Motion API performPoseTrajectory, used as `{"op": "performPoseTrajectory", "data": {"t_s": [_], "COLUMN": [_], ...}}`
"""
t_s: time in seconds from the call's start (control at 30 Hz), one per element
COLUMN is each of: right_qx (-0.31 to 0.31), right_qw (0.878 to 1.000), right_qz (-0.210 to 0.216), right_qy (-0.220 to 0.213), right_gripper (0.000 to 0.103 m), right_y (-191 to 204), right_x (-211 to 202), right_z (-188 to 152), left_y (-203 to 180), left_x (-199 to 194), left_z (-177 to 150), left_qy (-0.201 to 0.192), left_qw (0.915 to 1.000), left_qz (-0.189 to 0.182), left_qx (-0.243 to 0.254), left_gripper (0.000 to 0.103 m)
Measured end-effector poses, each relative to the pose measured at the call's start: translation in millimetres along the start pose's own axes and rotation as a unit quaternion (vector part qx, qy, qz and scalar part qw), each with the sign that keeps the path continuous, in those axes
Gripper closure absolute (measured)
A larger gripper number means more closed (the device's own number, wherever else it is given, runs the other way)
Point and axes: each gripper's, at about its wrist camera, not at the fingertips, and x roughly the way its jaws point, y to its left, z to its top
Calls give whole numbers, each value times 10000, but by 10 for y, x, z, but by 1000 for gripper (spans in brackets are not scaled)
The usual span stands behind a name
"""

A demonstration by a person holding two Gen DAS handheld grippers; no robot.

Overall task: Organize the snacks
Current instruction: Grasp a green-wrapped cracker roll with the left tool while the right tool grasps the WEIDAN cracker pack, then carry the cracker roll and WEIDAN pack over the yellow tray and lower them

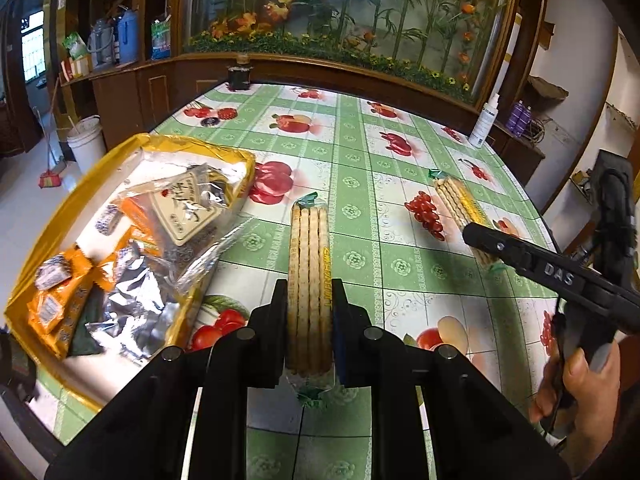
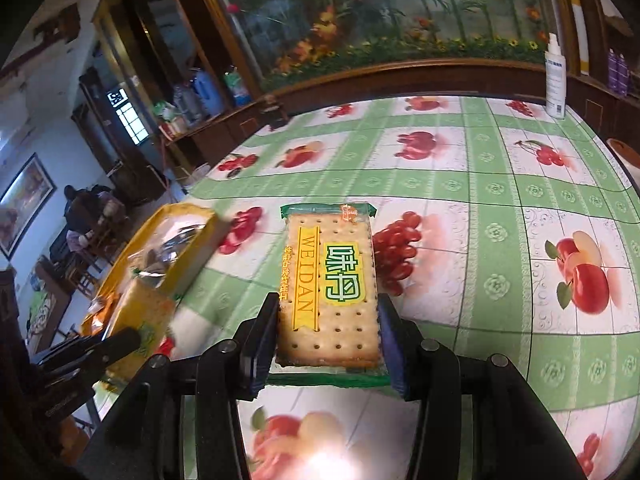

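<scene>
Two cracker packs are clamped. The left gripper (image 1: 310, 300) pinches the edge-on cracker pack (image 1: 310, 276), which runs toward twelve o'clock over the table (image 1: 360, 184); the yellow box (image 1: 52, 216) is at ten o'clock. The right gripper (image 2: 328, 326) squeezes the label-up cracker pack (image 2: 330, 284) by its long edges.

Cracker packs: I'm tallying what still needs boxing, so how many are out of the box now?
2. One cracker pack stands edge-up in the left gripper; the other lies flat in the right gripper. More may be hidden inside the yellow box.
</scene>
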Motion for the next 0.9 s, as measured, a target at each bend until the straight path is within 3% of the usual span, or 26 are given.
{"op": "performPoseTrajectory", "data": {"t_s": [0.37, 0.9], "right_qx": [-263, -456], "right_qw": [9977, 9951], "right_qz": [609, 856], "right_qy": [-147, -185], "right_gripper": [55, 55], "right_y": [495, 804], "right_x": [-298, -289], "right_z": [-178, -149], "left_y": [102, 511], "left_x": [-281, -335], "left_z": [-36, -86], "left_qy": [-242, -213], "left_qw": [9978, 9956], "left_qz": [623, 847], "left_qx": [26, -346], "left_gripper": [87, 87]}}
